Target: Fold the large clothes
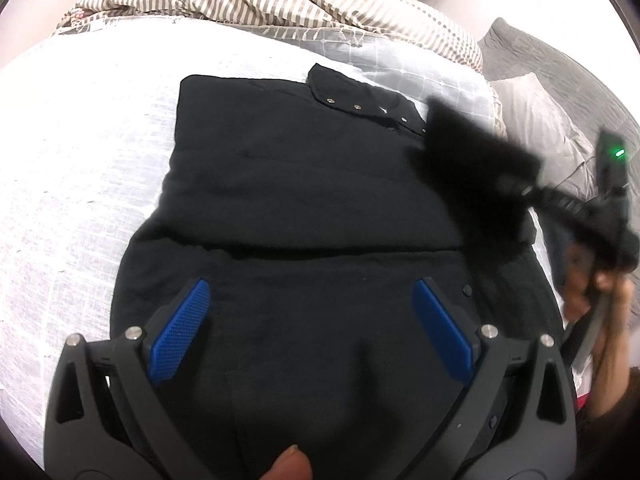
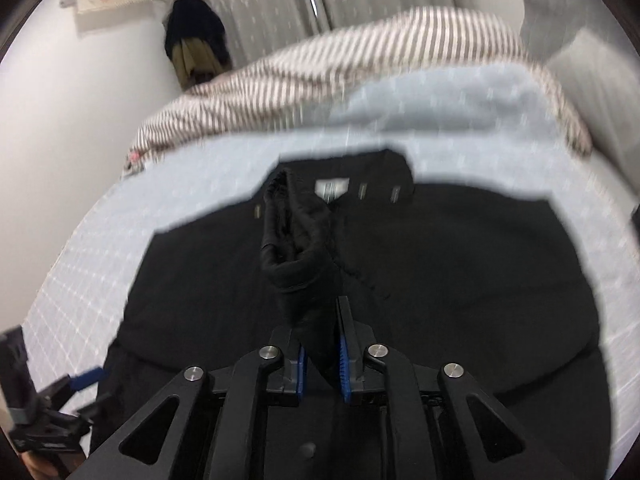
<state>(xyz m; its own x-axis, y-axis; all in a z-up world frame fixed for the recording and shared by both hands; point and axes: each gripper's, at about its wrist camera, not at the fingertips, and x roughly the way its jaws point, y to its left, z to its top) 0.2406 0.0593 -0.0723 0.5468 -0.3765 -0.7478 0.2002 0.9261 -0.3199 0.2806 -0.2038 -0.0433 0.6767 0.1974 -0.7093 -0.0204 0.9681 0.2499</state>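
Jacket [image 1: 304, 184] lies spread flat on the bed [image 1: 80, 168], black, its snap collar [image 1: 352, 100] toward the striped blanket [image 1: 248, 4] bunched at the far end. We hold our left claw [image 1: 310, 312] above the near part of the jacket, its blue pads [image 1: 180, 332] standing wide apart with nothing between them. Our right claw [image 2: 320, 344] is nearly closed, pinching a fold of the jacket's black cloth, likely a sleeve [image 2: 296, 240], which rises off the jacket body just short of the collar. From the left view this lifted cloth is blurred, at the jacket's right side beside the collar.
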